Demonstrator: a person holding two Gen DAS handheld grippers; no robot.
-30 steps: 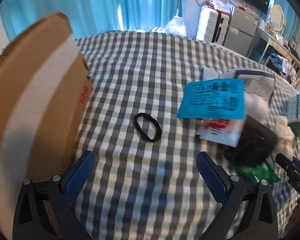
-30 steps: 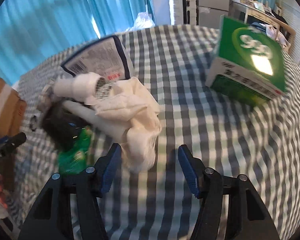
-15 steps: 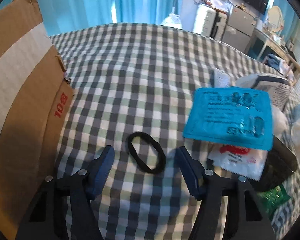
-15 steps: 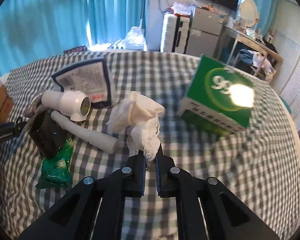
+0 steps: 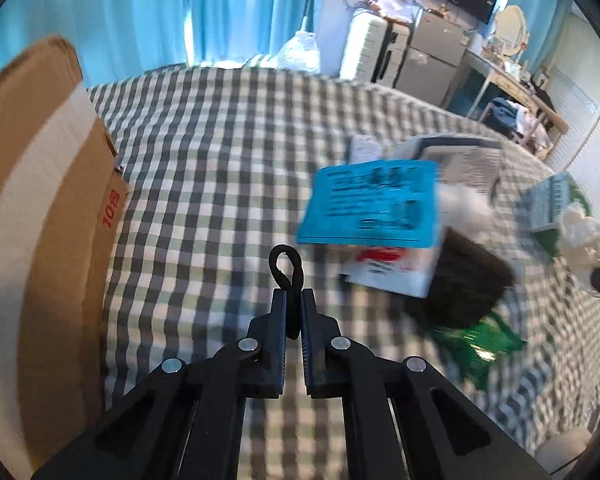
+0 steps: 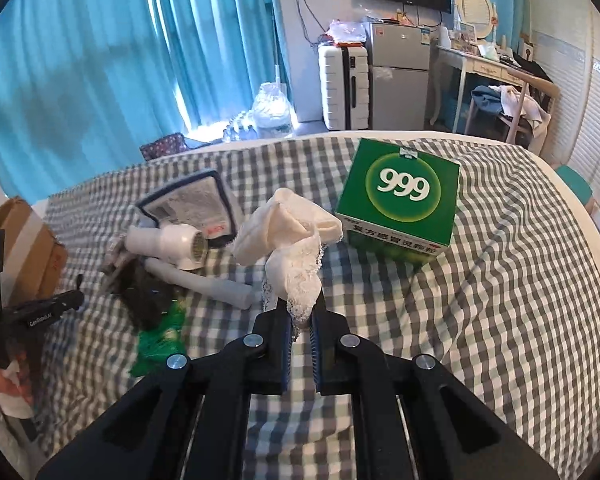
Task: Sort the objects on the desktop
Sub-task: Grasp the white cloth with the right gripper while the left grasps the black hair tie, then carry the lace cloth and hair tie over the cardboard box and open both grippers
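Presently the left gripper [image 5: 293,300] is seen clamped on a thin black elastic hair band [image 5: 286,266], whose free loop is squeezed out at twelve o'clock beyond the tips, apparently clear of the grey-and-white checked cloth [image 5: 204,184]. The right gripper [image 6: 300,316] is likewise closed on the lace hem of a crumpled cream fabric piece [image 6: 292,236], bunched at twelve o'clock of its tips.

Both items are judged light and limp: the band will stretch and may slip through unless pinched across both strands; the fabric will sag and drag, so a hold on a thicker fold is judged safer than on the lace edge.

At nine o'clock of the left gripper a brown cardboard box with white tape [image 5: 40,208] is seen; its inside is hidden, so its contents cannot be told. At one o'clock of the right gripper a green carton marked 999 [image 6: 398,196] stands closed.
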